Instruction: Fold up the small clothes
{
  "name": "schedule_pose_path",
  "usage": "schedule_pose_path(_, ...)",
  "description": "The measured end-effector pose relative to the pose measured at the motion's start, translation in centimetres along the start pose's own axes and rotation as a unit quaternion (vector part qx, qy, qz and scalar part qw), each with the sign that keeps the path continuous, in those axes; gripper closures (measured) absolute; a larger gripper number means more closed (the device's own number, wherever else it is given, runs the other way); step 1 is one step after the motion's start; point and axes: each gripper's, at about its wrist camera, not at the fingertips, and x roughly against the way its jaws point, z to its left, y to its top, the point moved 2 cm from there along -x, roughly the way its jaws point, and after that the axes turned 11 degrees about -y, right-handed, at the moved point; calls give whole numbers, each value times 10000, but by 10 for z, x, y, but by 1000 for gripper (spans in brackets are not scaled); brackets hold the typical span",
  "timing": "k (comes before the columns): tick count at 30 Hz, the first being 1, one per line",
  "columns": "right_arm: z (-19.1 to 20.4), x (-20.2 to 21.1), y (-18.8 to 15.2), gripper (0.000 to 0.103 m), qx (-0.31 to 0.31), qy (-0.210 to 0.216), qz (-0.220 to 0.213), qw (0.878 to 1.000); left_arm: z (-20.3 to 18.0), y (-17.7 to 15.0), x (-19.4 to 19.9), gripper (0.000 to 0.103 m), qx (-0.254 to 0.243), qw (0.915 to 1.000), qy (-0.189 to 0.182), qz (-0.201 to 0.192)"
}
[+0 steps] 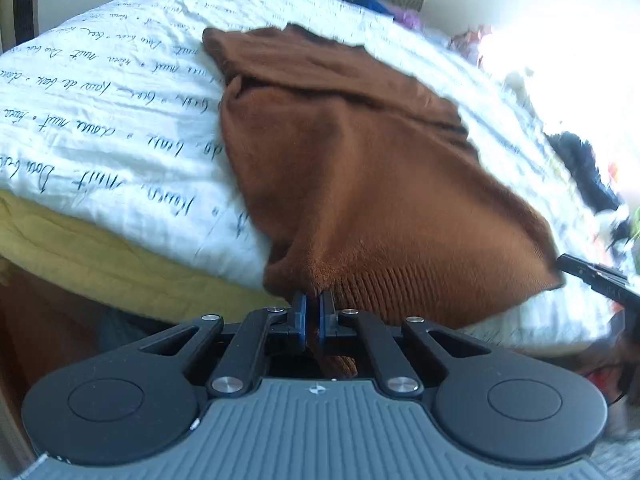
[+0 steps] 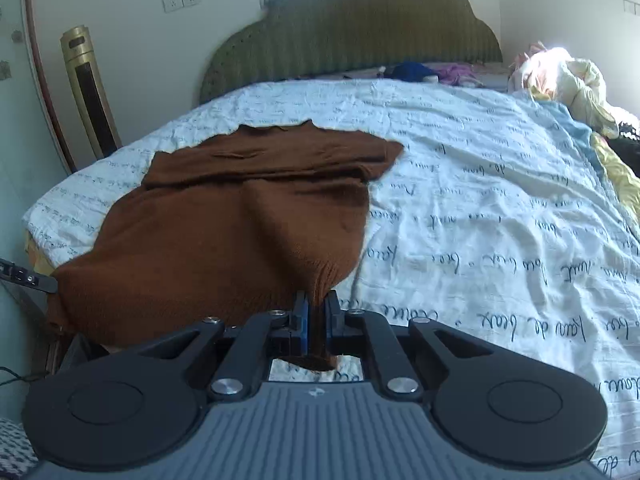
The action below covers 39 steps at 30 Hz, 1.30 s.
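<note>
Your left gripper [image 1: 313, 300] is pinched tight on the ribbed hem of the brown sweater [image 1: 340, 160], and your right gripper [image 2: 316, 304] is clamped on the same hem at its other corner, a tuft of knit bunched between each pair of blue pads. From those two grips the sweater rises in taut folds, then lies flat across the white bedspread [image 2: 480, 200] printed with dark handwriting, sleeves folded across its chest. Beyond stands a green headboard [image 2: 352, 40].
</note>
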Motion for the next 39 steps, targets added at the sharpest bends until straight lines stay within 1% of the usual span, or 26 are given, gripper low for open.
schedule_pose_path(2,-15,-28,-21,81,106,-389,780,9961,-1,-14,-12,93,-164,9991,167,363)
schedule_pose_path(3,-24,-37,-31,74,-12,-525,1088,9927,-4,-21,-15,87,-248,9983,166,494)
schedule_pose_path(4,-33,-36,-36,69,-306,-351,1051,9934,-9,-27,-16,82,-335,9979,171,537)
schedule_pose_path(5,-43,-31,-37,60,-676,-147,938,9932,-14,-31,-16,68,-436,9976,137,512)
schedule_pose_path(6,-51,-28,-35,30,-1022,-56,872,9909,-19,-34,-14,45,-556,9974,66,465)
schedule_pose_path(7,-54,-27,-32,9,-1198,-65,790,9896,-25,-36,-13,36,-685,9970,-31,371)
schedule_pose_path(8,-52,-25,-28,4,-1162,-90,655,9910,-28,-35,-12,19,-732,9970,-48,251)
schedule_pose_path(9,-48,-25,-24,1,-1074,-119,537,9927,-30,-33,-10,16,-731,9972,-27,134)
schedule_pose_path(11,-37,-31,-14,0,-958,-30,496,9942,-31,-29,-11,15,-708,9975,55,69)
schedule_pose_path(12,-32,-40,-10,0,-883,-72,624,9941,-29,-26,-13,15,-634,9977,239,33)
schedule_pose_path(14,-19,-58,-7,0,-592,-209,928,9937,-21,-24,-12,15,-447,9983,364,-40)
schedule_pose_path(16,-8,-60,-8,0,-591,39,485,9971,-10,-19,-7,15,51,9988,415,-258)
schedule_pose_path(17,-4,-60,-7,0,-636,120,259,9976,-6,-17,-7,13,305,9983,335,-356)
schedule_pose_path(18,1,-62,-7,0,-550,167,86,9983,-3,-14,-8,13,514,9978,230,-347)
schedule_pose_path(19,11,-72,-7,0,-187,220,114,9995,-2,-10,-9,13,689,9969,128,-371)
schedule_pose_path(20,17,-82,-7,0,103,302,322,9990,-2,-6,-10,13,804,9958,43,-431)
schedule_pose_path(21,21,-90,-8,0,217,353,431,9982,-2,0,-10,12,881,9950,-36,-468)
schedule_pose_path(22,21,-92,-8,0,182,343,388,9985,-5,7,-11,11,900,9949,-35,-462)
schedule_pose_path(24,17,-94,-6,0,-69,477,326,9983,-14,20,-13,9,862,9949,276,-448)
schedule_pose_path(25,17,-96,-4,0,-94,478,403,9980,-25,27,-13,9,654,9950,553,-514)
schedule_pose_path(27,27,-98,-5,0,326,345,422,9980,-47,39,-13,7,277,9917,1128,-557)
schedule_pose_path(29,35,-98,-8,0,663,187,383,9969,-61,49,-18,7,133,9867,1538,-505)
schedule_pose_path(32,35,-95,-10,0,511,149,320,9981,-66,61,-28,7,240,9830,1782,-367)
schedule_pose_path(34,38,-93,-14,0,622,142,189,9978,-65,66,-35,7,266,9805,1923,-317)
schedule_pose_path(38,38,-91,-13,0,537,189,201,9982,-59,68,-40,7,370,9796,1965,-204)
schedule_pose_path(39,35,-90,-13,4,402,306,178,9986,-58,68,-40,7,374,9790,1994,-193)
